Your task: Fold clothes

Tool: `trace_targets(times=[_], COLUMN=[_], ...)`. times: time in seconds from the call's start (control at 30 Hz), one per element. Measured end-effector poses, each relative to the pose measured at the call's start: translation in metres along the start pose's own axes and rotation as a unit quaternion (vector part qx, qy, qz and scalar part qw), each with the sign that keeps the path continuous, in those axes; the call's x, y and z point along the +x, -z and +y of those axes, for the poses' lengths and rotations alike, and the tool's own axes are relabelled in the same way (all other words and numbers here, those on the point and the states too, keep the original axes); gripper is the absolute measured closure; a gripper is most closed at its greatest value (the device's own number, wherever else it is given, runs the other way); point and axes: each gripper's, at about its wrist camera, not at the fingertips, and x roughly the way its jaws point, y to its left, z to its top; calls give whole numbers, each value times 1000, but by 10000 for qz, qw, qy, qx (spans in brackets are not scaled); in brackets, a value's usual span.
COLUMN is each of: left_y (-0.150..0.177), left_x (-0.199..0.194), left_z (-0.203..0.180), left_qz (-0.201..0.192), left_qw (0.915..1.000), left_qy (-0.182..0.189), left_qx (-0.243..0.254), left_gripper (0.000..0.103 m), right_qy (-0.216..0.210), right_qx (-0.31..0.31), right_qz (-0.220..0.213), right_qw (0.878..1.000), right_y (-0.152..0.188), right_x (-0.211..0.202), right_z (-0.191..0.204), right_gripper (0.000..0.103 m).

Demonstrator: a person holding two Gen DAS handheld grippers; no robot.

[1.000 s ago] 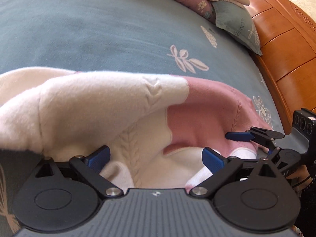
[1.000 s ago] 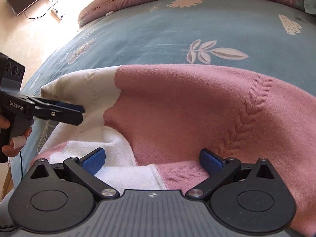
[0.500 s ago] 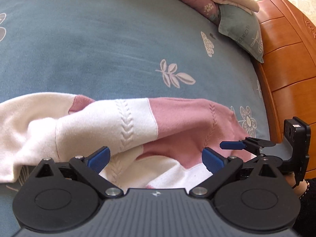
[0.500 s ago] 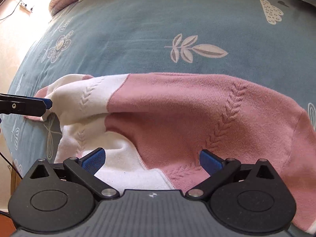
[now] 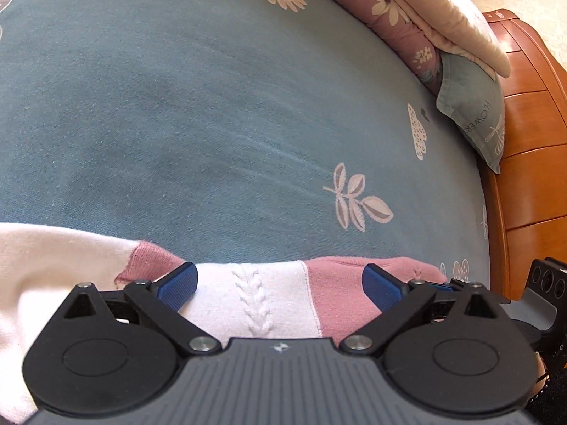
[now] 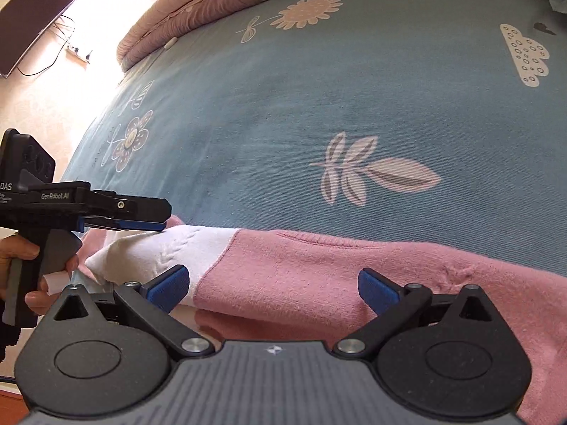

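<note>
A blue bedspread (image 5: pixel 212 106) printed with pale flowers and leaves fills most of both views, its middle bare. In the left wrist view a folded pink quilt (image 5: pixel 382 7) with a cream blanket (image 5: pixel 453 17) on top runs along the upper right, a grey-green pillow (image 5: pixel 475 113) leans below them, and a wooden headboard (image 5: pixel 528 177) takes up the right edge. In the right wrist view the same quilt crosses the top of the frame, and a dark television (image 6: pixel 32 17) with trailing cables hangs on the bright wall in the upper left. The sweater (image 6: pixel 319 276), pink with white panels and a raised cable stitch, lies in a low band across the lower part of both frames, just ahead of the grippers, with nothing between it and them. The left gripper (image 5: pixel 280 285) has its jaws spread wide, the blue pads (image 5: pixel 177 285) resting right at the near edge of the white and pink knit without pinching any of it. The right gripper (image 6: pixel 273 285) is likewise spread wide, with pads (image 6: pixel 168 287) low over the pink fabric and nothing caught between them. In the right wrist view the left gripper shows side-on at the middle left, held by a hand (image 6: pixel 21 269), its tip just above the sweater's white end. In the left wrist view, part of the right gripper peeks in at the lower right edge.
</note>
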Motion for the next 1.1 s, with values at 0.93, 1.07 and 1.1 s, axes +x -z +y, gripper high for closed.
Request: trace_targets(times=[0.93, 1.07, 1.1], left_y=[-10, -20, -19], left_x=[33, 65, 70], left_z=[-38, -42, -42], left_qz=[588, 1021, 1133], left_qw=[9906, 9860, 9844], left_qy=[474, 493, 536], left_qx=[1139, 1225, 1231], left_gripper=[5, 5, 5], right_qy=[328, 214, 107], right_qx=[-720, -915, -882], right_qz=[280, 784, 984], right_qw=[9965, 9925, 9912], right_y=[-17, -46, -49], right_x=[-17, 11, 18], right_z=[-28, -68, -79], right_gripper=[0, 0, 0])
